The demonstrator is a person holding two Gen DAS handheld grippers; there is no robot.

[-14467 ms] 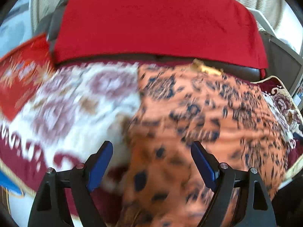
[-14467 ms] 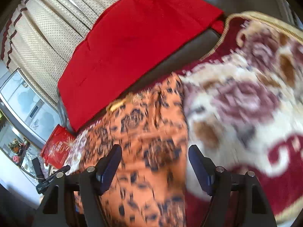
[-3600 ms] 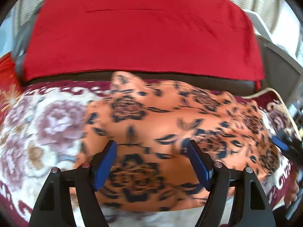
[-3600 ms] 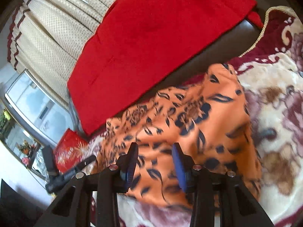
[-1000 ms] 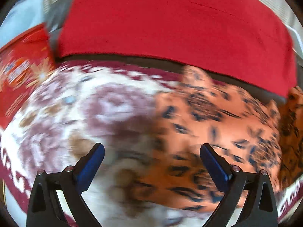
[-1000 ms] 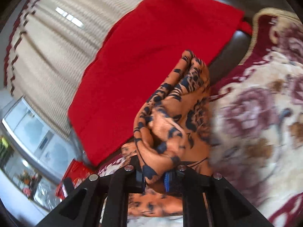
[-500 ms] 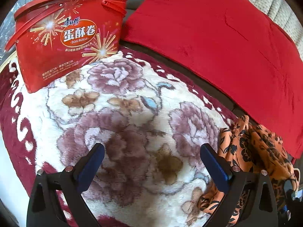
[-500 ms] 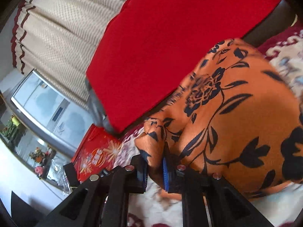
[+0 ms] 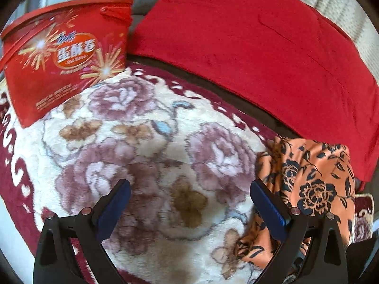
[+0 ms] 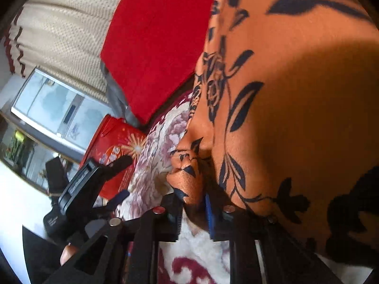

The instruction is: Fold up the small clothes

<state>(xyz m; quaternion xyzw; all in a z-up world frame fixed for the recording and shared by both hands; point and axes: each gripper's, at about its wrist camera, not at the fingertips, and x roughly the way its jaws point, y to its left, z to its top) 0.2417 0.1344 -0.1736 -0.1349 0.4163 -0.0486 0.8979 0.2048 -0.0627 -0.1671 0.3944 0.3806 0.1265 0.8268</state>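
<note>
The orange garment with dark blue flowers (image 9: 315, 184) lies bunched at the right of the floral blanket (image 9: 142, 142), against the sofa back. My left gripper (image 9: 189, 198) is open wide over bare blanket to the garment's left, with nothing between its fingers. In the right wrist view the garment (image 10: 296, 94) fills the right side, very close. My right gripper (image 10: 193, 210) is low over the blanket and its jaws are opening. A folded corner of the garment still sits between them, and a gap shows beside the blue pad (image 10: 208, 213). The left gripper (image 10: 125, 176) shows at the left.
A red egg-roll box (image 9: 64, 56) stands at the blanket's far left. A red cloth (image 9: 260, 47) drapes the dark sofa back behind. Beige curtains (image 10: 59, 23) and a window (image 10: 52, 104) lie beyond. The blanket's dark red border (image 9: 14, 170) runs along the left edge.
My right gripper came down with the orange garment onto the blanket and its jaws parted. My left gripper swung left, off the garment, and the red box came into view.
</note>
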